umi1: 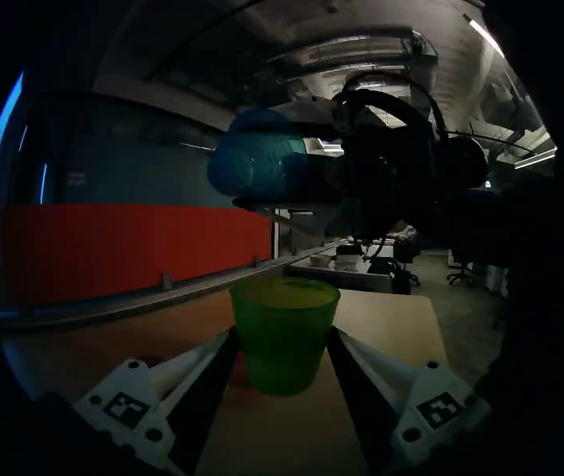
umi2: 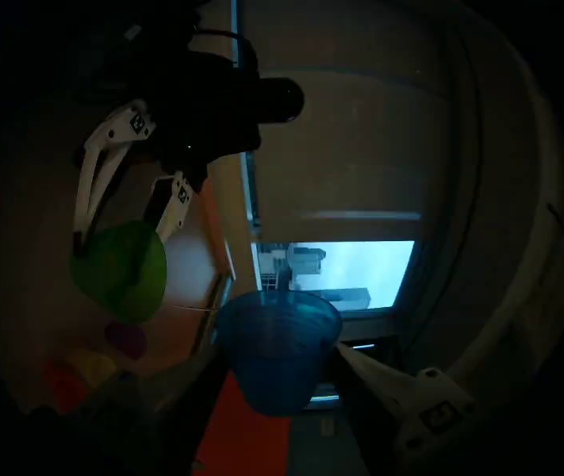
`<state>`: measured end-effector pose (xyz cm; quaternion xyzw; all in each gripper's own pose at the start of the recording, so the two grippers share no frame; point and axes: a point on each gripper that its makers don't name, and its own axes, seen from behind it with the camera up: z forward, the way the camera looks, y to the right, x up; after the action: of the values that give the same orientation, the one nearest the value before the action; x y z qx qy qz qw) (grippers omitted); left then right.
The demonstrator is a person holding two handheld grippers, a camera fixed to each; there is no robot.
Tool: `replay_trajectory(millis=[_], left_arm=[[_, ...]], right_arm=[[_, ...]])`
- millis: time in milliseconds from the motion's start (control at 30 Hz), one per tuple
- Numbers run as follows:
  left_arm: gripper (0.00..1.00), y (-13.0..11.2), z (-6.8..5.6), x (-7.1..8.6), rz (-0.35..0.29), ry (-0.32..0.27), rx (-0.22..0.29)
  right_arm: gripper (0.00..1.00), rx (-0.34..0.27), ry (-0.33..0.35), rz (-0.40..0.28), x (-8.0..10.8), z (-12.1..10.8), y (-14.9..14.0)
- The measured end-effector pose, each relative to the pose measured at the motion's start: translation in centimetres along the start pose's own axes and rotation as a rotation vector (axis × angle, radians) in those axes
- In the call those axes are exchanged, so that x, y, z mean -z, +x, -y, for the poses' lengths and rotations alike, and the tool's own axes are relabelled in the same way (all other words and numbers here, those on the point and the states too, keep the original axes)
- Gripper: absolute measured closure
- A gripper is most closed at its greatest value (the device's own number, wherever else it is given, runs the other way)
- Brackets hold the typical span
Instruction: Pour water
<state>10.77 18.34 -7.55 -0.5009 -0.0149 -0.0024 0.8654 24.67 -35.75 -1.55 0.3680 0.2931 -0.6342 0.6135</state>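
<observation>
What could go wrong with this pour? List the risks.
The blue cup, tipped in the fingers of the right gripper, hangs above the green cup, so water could miss its mouth and wet the table. The green cup's fill level is hard to see in this dim light; it might overflow.

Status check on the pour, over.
Left gripper shut on green cup, upright. Right gripper shut on blue cup, tipped sideways above the green one. Nothing in between.
</observation>
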Motion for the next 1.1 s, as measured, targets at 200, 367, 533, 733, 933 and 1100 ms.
replay_trajectory(millis=[200, 367, 533, 733, 933, 1100], left_arm=[[0.21, 0.0, 0.0, 0.0, -0.001, 0.0, -0.001], [0.21, 0.1, 0.1, 0.0, -0.003, 0.002, -0.001], [0.21, 0.0, 0.2, 0.0, -0.001, 0.005, -0.001], [0.21, -0.1, 0.2, 0.0, 0.001, 0.008, -0.001], [0.21, 0.1, 0.3, 0.0, 0.001, 0.012, -0.001], [0.21, 0.2, 0.4, 0.0, 0.003, 0.014, 0.0]], right_arm=[[0.15, 0.0, 0.003, -0.001, 0.0, 0.0, -0.1], [0.15, -0.024, 0.002, -0.002, -0.1, -0.2, -0.3], [0.15, -0.076, 0.0, -0.005, 0.0, -0.3, -0.7], [0.15, -0.169, -0.001, -0.012, 0.3, -0.3, -1.0], [0.15, -0.286, -0.012, -0.015, 0.8, -0.2, -1.7], [0.15, -0.402, -0.025, -0.014, 1.4, -0.1, -2.5]])
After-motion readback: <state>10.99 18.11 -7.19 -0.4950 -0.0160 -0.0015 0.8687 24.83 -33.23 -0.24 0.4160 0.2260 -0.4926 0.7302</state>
